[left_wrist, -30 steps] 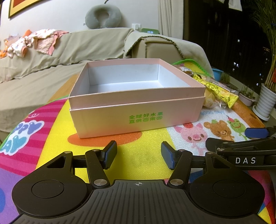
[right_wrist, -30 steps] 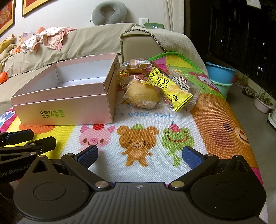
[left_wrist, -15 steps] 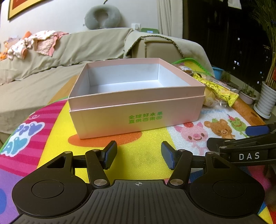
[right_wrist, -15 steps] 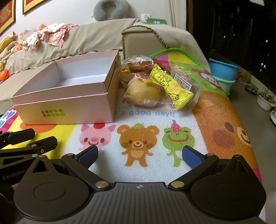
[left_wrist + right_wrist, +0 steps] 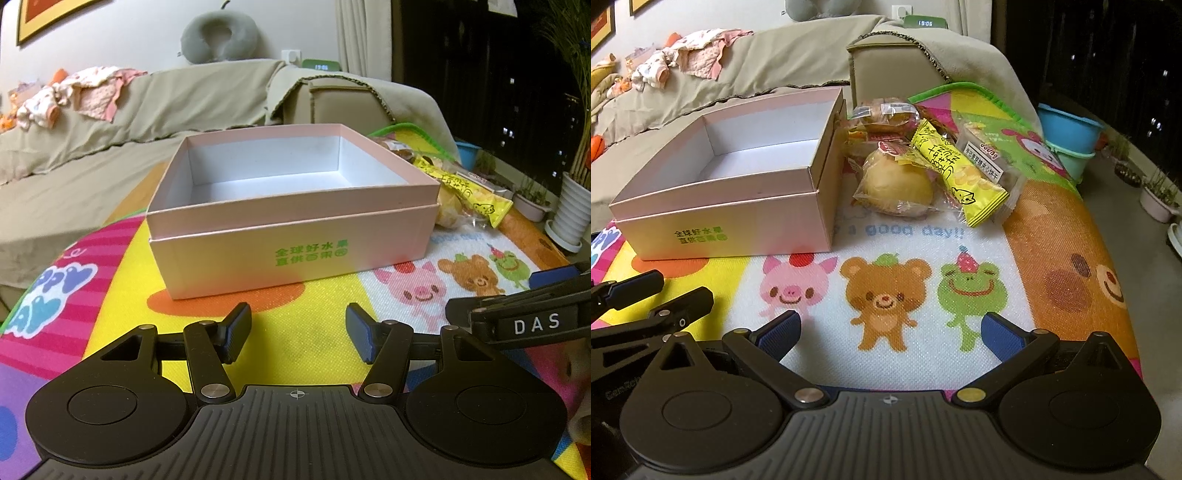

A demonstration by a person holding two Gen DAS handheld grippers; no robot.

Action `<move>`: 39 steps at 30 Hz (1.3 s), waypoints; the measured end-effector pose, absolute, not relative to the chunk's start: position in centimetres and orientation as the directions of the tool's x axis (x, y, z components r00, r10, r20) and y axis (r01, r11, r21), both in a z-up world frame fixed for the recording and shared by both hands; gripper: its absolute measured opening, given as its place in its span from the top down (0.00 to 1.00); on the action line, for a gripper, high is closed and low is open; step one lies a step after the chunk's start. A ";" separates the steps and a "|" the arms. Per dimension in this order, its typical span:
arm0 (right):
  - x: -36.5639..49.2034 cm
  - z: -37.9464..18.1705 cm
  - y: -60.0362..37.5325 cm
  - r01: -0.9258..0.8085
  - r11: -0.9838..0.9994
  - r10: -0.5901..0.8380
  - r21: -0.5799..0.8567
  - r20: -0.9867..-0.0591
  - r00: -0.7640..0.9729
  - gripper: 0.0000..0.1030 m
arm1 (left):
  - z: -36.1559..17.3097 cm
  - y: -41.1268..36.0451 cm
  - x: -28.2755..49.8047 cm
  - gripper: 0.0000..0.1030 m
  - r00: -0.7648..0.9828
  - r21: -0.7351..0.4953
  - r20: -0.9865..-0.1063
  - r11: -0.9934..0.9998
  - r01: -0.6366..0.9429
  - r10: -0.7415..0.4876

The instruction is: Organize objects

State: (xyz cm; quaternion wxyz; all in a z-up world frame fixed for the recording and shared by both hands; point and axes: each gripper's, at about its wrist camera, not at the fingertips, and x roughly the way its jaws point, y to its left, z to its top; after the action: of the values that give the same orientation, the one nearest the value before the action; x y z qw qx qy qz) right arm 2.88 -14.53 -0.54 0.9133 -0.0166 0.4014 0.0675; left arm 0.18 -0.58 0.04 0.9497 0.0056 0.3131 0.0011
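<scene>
An empty pink box [image 5: 291, 236] with green lettering stands on the colourful cartoon mat [image 5: 317, 302]; it also shows in the right wrist view [image 5: 738, 206]. To its right lies a pile of wrapped snacks: a round yellow bun [image 5: 897, 188], a yellow stick packet [image 5: 956, 170], a clear biscuit pack [image 5: 990, 155] and a wrapped cake [image 5: 886, 114]. My left gripper [image 5: 298, 332] is open and empty, just short of the box front. My right gripper [image 5: 890, 328] is wide open and empty over the bear print, well short of the snacks.
A sofa [image 5: 147, 110] with clothes and an armrest [image 5: 897, 70] stands behind the table. Blue tubs [image 5: 1067, 140] and plant pots [image 5: 1156, 199] sit on the floor to the right. The mat's right edge [image 5: 1108, 258] drops off to the floor.
My right gripper has moved forward and risen a little toward the snacks, which look closer. My left gripper has barely moved. Both stay open.
</scene>
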 end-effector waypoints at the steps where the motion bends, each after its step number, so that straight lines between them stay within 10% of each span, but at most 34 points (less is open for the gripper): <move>1: 2.9 -0.5 -14.5 -0.147 0.989 0.116 0.024 -0.739 0.663 0.00 | 0.2 -0.6 0.2 0.40 0.802 0.007 -0.598 1.000 0.005 0.000; 15: 0.3 6.5 -15.0 -0.201 0.979 0.164 -0.039 -0.445 0.881 0.00 | 8.0 5.0 1.8 0.42 0.880 -0.015 -0.471 0.997 -0.075 0.059; 25: 3.4 6.5 -15.6 -0.307 0.912 0.133 -0.272 -0.511 0.849 0.01 | 4.3 9.8 10.8 0.53 0.731 0.002 -0.676 0.992 -0.126 0.094; 30: 5.7 5.3 -16.0 -0.359 0.902 0.161 -0.241 -0.583 0.796 0.29 | 2.9 10.5 11.2 0.86 0.702 -0.049 -0.712 0.995 -0.086 0.026; 39: 14.1 3.7 -18.6 -0.193 0.980 0.167 0.042 -0.695 0.700 0.62 | 3.0 11.2 11.3 0.89 0.705 -0.085 -0.709 0.992 -0.096 0.008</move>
State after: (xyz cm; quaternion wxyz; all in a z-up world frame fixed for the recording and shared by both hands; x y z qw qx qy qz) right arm 14.14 -18.58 3.68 0.9217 -0.0171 0.3751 0.0976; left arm 11.33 11.21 2.98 0.9216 -0.0577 0.3829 0.0282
